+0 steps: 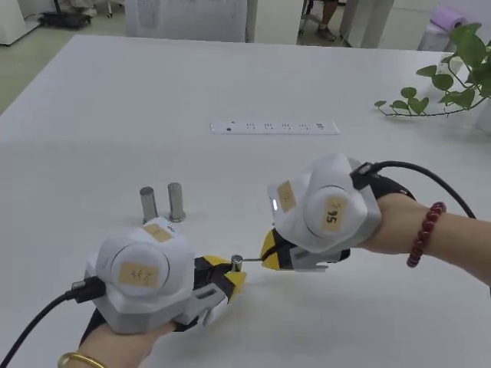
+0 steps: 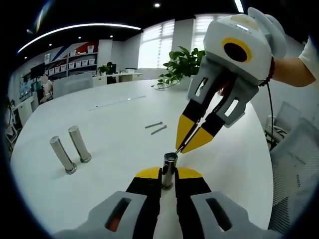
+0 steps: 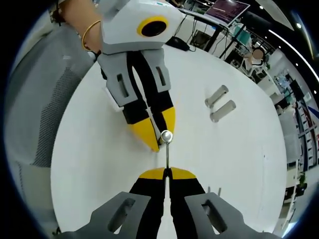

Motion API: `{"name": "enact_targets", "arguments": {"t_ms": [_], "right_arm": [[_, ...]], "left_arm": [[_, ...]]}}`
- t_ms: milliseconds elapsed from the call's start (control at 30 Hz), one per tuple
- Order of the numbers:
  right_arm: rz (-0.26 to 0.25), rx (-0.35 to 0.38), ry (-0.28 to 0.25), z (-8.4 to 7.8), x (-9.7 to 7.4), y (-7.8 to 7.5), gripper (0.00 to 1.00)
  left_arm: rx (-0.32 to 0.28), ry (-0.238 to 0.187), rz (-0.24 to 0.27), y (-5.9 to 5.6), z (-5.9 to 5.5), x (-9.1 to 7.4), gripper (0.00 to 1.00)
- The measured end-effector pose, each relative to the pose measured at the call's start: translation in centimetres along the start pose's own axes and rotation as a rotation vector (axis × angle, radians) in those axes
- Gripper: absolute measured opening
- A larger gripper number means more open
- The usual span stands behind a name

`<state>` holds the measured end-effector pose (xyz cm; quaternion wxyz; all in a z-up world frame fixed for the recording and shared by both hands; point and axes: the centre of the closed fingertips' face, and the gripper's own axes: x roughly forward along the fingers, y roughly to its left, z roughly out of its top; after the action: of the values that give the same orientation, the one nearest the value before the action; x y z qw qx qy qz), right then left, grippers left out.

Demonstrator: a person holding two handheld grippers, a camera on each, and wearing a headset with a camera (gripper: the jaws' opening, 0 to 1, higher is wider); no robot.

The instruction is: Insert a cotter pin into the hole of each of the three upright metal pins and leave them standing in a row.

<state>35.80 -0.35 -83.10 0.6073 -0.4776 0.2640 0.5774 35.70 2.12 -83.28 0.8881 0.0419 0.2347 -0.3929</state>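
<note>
**Cotter pin lined up at the head of the clamped metal pin**

The left tool [image 2: 168,175] is closed narrow on the metal pin [image 2: 169,168], gripping it low on the shaft and holding it upright on the white worktop [image 1: 253,84]. The right tool [image 3: 167,173] faces that metal pin from the other side. Its jaws are pinched nearly together on the cotter pin [image 3: 167,157], which runs straight from the yellow tips to the top of the metal pin. The cotter pin's free end sits right at the head, where the cross hole should be. Whether it has already entered the hole is too fine to tell.

This looks like the insertion step for the first of three. The two free pins [image 1: 163,202] stand side by side, well apart from the metal pin on the left tool's side, and seem to carry nothing. Two spare cotter pins [image 2: 156,127] lie flat on the worktop beyond the metal pin, near each other.

The next move probably calls for a short, level push of the right tool along the cotter pin's own line. The left tool must keep the metal pin from turning or tipping, since a slight twist would take the hole off line and the thin wire could bend or skid past the head.
</note>
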Motion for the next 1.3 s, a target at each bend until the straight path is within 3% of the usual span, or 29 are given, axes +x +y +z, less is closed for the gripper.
{"name": "enact_targets", "arguments": {"t_ms": [967,1300], "right_arm": [[0.003,-0.019,0.002,0.57,-0.08,0.15,0.03],[-0.016,-0.088,0.033,0.83,-0.26,0.14,0.03]], "left_arm": [[-0.004,0.002,0.001,0.04,-0.21,0.16,0.08],[-0.007,-0.001,0.001,0.04,-0.23,0.18,0.08]]}}
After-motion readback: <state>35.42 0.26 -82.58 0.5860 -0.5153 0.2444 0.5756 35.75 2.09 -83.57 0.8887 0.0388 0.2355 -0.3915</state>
